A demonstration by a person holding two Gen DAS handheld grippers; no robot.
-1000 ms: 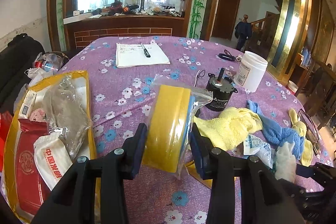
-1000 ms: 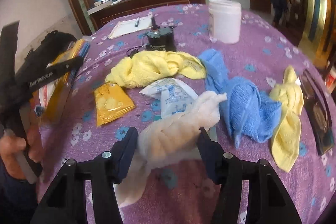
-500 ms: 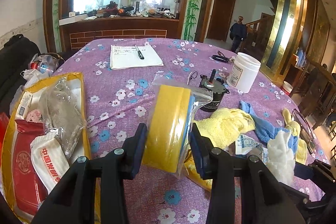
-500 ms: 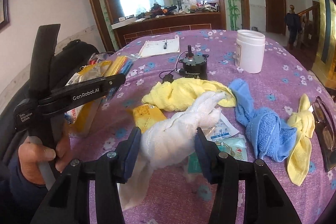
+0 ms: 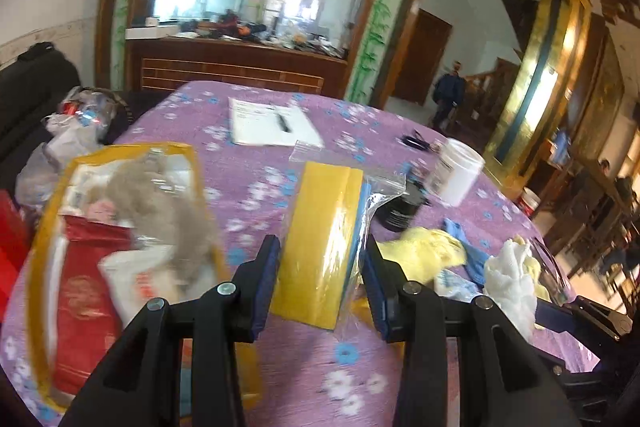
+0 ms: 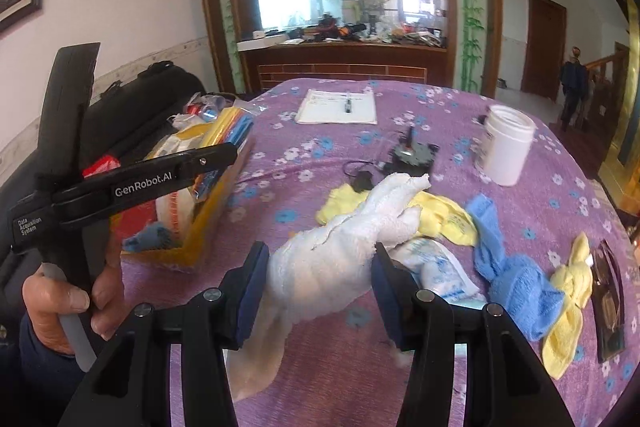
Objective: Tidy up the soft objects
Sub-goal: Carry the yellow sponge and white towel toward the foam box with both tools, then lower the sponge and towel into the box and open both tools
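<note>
Two soft things are in your grippers: the left gripper [image 5: 320, 283] is clamped on a bagged yellow sponge [image 5: 324, 247], the right gripper [image 6: 318, 291] is closed partway around a white towel [image 6: 344, 247], both above the purple table [image 6: 360, 379]. Both look light and squashy; the bag looks slippery, so grip mid-body. Left lying: two yellow cloths, one blue towel [image 6: 516, 283].

Notepad [image 6: 337, 105] at the table's [image 6: 320, 379] far side, jar [image 6: 505, 143] right, towels [image 6: 516, 287] nearer, open bag [image 5: 120, 227] left.
</note>
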